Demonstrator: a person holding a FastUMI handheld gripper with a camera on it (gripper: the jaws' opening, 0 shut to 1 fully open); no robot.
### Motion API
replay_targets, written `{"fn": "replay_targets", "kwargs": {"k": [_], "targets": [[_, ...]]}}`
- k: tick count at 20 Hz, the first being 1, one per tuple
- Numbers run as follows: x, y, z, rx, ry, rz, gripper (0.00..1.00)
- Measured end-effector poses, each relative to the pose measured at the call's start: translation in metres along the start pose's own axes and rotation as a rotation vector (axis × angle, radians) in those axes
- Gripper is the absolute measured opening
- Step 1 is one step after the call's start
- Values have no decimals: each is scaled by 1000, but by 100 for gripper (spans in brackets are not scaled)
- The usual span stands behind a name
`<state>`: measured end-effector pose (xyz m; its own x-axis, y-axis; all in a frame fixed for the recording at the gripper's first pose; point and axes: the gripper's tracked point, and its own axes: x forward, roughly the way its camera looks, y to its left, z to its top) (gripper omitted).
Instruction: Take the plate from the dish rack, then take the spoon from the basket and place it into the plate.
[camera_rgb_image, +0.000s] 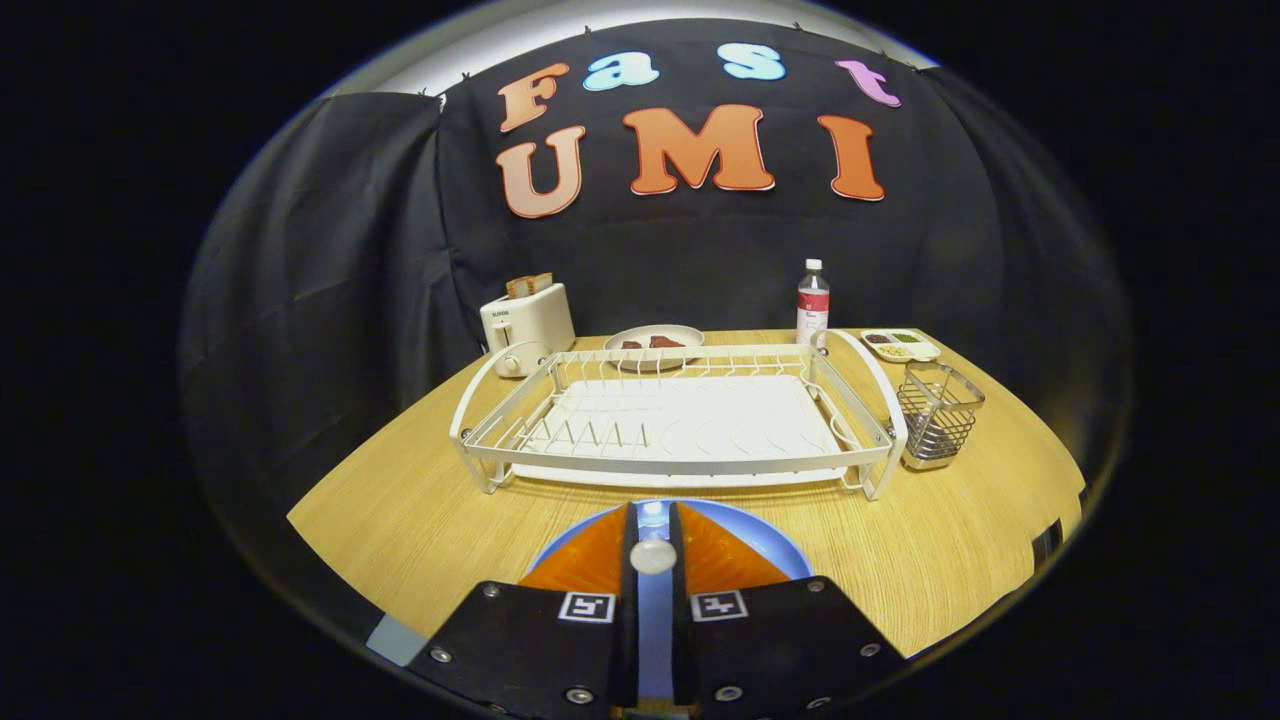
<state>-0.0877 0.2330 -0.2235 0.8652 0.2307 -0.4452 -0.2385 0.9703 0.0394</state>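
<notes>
- The gripper (653, 545) is built with two wide black blocks at its base, one on each side of a narrow slot.
- A small square marker in black and white is fixed on the inner corner of each block.
- Silver screws are seen along the edges of both blocks.
- Two wedge-shaped fingers (585, 562) are carried forward from the blocks.
</notes>
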Motion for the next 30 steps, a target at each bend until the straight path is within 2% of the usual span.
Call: {"fn": "replay_targets", "kwargs": {"k": [2,3,4,5,6,7,9,15,23,30], "targets": [[-8,-5,4,-4,-5,-9,31],[-8,-8,6,-3,-7,-10,51],[-11,-12,8,1,-9,-15,58],[-13,-17,10,5,-12,-21,70],[-15,-23,13,7,-13,-29,76],[-15,-29,16,8,-15,-38,86],[-19,-40,24,15,-28,-54,97],[-38,-82,67,44,-87,-90,98],[-68,-161,133,40,-172,-157,97],[-94,-225,172,38,-238,-200,97]]}}
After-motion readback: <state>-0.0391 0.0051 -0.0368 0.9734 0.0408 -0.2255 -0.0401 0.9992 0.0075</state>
